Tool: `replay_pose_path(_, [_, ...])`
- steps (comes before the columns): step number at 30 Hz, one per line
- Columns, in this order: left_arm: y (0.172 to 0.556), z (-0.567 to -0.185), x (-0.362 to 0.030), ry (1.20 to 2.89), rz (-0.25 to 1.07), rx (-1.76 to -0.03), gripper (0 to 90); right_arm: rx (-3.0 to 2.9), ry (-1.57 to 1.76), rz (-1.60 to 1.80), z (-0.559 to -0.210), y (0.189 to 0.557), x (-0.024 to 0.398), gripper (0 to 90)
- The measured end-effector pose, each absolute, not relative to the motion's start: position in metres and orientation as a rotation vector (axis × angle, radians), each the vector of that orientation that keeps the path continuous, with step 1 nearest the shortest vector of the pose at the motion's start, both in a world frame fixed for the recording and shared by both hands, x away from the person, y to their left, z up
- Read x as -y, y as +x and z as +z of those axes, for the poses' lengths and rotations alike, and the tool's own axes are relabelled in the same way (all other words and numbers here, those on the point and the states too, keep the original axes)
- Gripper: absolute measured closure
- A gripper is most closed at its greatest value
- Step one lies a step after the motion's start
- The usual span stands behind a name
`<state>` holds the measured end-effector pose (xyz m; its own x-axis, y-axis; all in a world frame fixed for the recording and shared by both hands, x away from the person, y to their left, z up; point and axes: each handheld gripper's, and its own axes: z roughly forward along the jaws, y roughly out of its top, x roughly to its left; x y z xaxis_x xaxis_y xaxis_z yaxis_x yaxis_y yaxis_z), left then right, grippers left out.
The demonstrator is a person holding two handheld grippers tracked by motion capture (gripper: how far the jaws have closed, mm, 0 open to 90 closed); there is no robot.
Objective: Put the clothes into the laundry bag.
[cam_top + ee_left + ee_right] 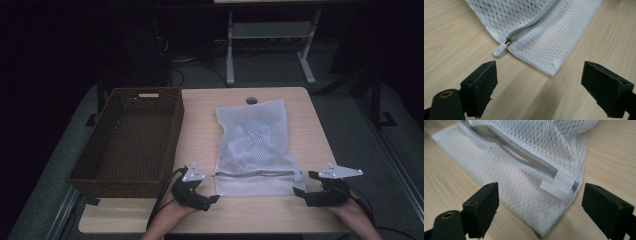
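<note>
Wicker basket [127,140], dark and empty, stands at the table's [200,135] left, at about nine o'clock from the work piece, apart from it.

Left gripper [200,192]: jaws stand wide apart, nothing between them, resting near the near-left corner of the mesh bag [255,147]. In the left gripper view the zipper pull [499,50] lies just ahead of the jaws at roughly eleven o'clock, off the bag's edge on bare wood, and the bag's corner [551,71] sits at twelve o'clock.

Mesh bag: white, flat on the table at centre, zipper [257,174] running across its near end. A pale crumpled item shows through the netting; what it is cannot be told.

Right gripper [312,192]: jaws likewise wide apart and empty, at the bag's near-right corner. In the right gripper view the zipper's end tab [556,187] lies at one o'clock.

Assessment: the bag appears light, limp and prone to sliding and bunching on the smooth wood. It will not hold shape if lifted from one point. Best holds: the stitched hem at the near corners, or the end tab to anchor while the pull is drawn. The pull is small and may slip from the pads.
</note>
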<state>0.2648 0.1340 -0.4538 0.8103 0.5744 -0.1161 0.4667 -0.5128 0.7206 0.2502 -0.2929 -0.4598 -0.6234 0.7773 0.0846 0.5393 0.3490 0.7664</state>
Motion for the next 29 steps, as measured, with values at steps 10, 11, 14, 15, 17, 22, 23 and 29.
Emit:
replay_pose_path(10, [0.242,-0.459,-0.145,2.217,0.231,-0.785,12.9,-2.284,1.203,1.134,-0.466,0.228,0.299,12.9])
replay_pose_path(11, [0.240,-0.460,-0.146,2.216,0.234,-0.785,12.9,-2.279,1.203,1.134,-0.466,0.226,0.300,12.9])
replay_pose_path(14, [0.241,-0.460,-0.147,2.205,0.235,-0.768,12.9,-2.281,1.197,1.130,-0.467,0.223,0.300,13.0])
replay_pose_path(15, [0.242,-0.458,-0.146,2.205,0.247,-0.752,12.9,-2.285,1.185,1.124,-0.467,0.223,0.299,13.0])
replay_pose_path(17, [0.244,-0.456,-0.147,2.206,0.272,-0.723,12.9,-2.296,1.150,1.120,-0.465,0.225,0.297,13.0])
replay_pose_path(22, [0.247,-0.459,-0.149,2.206,0.253,-0.721,13.0,-2.307,1.117,1.132,-0.465,0.226,0.295,13.0])
replay_pose_path(23, [0.247,-0.459,-0.148,2.208,0.256,-0.718,13.0,-2.309,1.114,1.127,-0.465,0.226,0.295,13.1])
replay_pose_path(29, [0.248,-0.459,-0.147,2.209,0.251,-0.718,13.0,-2.310,1.116,1.123,-0.466,0.227,0.297,13.1])
